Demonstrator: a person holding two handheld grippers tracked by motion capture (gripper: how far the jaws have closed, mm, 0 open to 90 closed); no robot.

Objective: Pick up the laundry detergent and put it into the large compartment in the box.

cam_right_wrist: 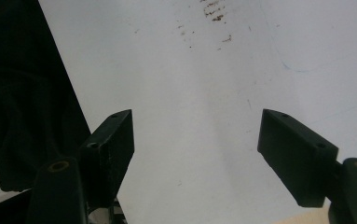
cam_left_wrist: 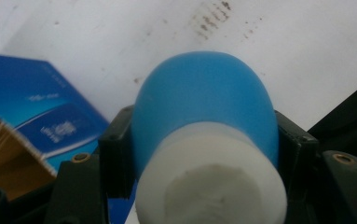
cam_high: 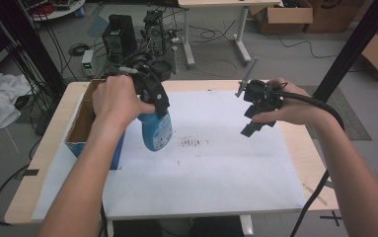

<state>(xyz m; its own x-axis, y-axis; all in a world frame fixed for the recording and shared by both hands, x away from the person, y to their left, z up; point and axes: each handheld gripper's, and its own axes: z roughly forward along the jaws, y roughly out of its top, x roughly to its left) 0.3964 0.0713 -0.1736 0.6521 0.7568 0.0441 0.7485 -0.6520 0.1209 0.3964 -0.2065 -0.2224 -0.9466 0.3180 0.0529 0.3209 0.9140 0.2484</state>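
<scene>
**Left gripper lifts blue bottle**

Left gripper (cam_high: 153, 101) is clamped on the blue bottle (cam_high: 156, 129), held clear of the white sheet (cam_high: 216, 168) just beside the open box (cam_high: 80, 126), forearm reaching forward. Right gripper (cam_high: 258, 116) hovers over the sheet, jaws wide apart and empty, wrist bent inward.

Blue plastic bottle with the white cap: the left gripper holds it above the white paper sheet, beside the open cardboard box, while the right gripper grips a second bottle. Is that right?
Not quite. The right gripper holds nothing: in the right gripper view its jaws stand open over the white paper sheet. The rest holds: the left gripper clamps the blue plastic bottle beside the open cardboard box.
</scene>
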